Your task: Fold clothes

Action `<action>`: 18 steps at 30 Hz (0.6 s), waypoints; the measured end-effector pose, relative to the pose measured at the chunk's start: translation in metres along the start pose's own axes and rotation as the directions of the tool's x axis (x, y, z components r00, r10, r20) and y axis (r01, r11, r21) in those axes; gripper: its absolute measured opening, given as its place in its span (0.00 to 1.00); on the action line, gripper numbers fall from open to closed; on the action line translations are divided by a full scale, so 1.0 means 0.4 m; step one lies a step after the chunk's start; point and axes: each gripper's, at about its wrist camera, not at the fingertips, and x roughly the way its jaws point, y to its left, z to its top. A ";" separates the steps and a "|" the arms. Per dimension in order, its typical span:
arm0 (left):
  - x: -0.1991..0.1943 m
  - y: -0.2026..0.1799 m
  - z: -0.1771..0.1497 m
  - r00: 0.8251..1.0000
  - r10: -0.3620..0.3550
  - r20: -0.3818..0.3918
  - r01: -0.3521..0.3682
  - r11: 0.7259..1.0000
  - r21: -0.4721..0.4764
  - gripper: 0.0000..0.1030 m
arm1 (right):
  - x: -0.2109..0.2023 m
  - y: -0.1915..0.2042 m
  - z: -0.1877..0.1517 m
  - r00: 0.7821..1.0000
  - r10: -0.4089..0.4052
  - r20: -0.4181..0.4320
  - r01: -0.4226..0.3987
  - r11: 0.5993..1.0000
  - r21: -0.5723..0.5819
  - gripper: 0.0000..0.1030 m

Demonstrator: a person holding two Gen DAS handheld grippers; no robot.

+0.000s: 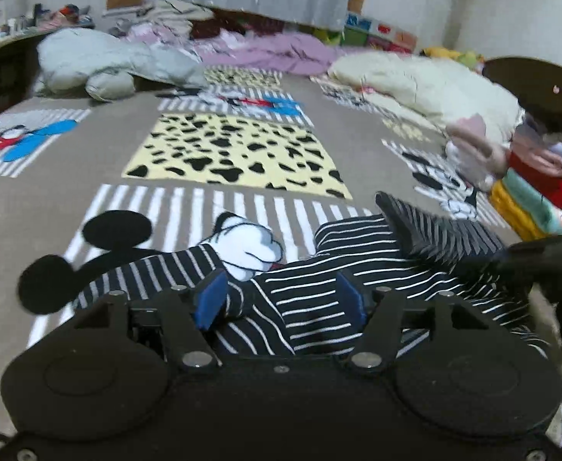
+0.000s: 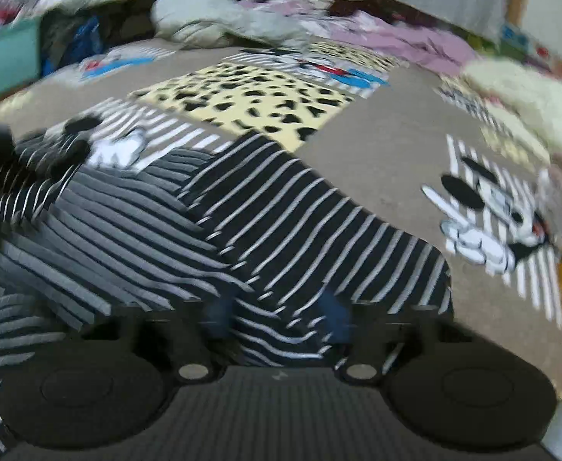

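Two views: differing coverage
Left wrist only: stack of folded clothes (image 1: 542, 196) at right edge of bed; cream pillow (image 1: 427, 84)
Right wrist only: teal bin (image 2: 4, 65) beside bed
Striped garment (image 2: 265, 223): black with thin white stripes, rumpled, lying on cartoon-mouse bedspread (image 1: 235, 153) near its front edge
Left gripper (image 1: 281, 299): spread, cloth between blue pads, not pinched
Right gripper (image 2: 277, 319): blurred; pinching a fold of striped garment
Writing: none legible

A black shirt (image 2: 265, 207) with thin white stripes is spread crumpled on the bed; one part is folded over, its paler underside shown.
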 end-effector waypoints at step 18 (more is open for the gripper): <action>0.065 -0.010 0.038 0.990 -0.124 -0.073 0.125 0.992 0.009 0.60 | -0.196 -0.178 -0.099 0.958 -0.221 0.185 0.134 0.911 0.391 0.42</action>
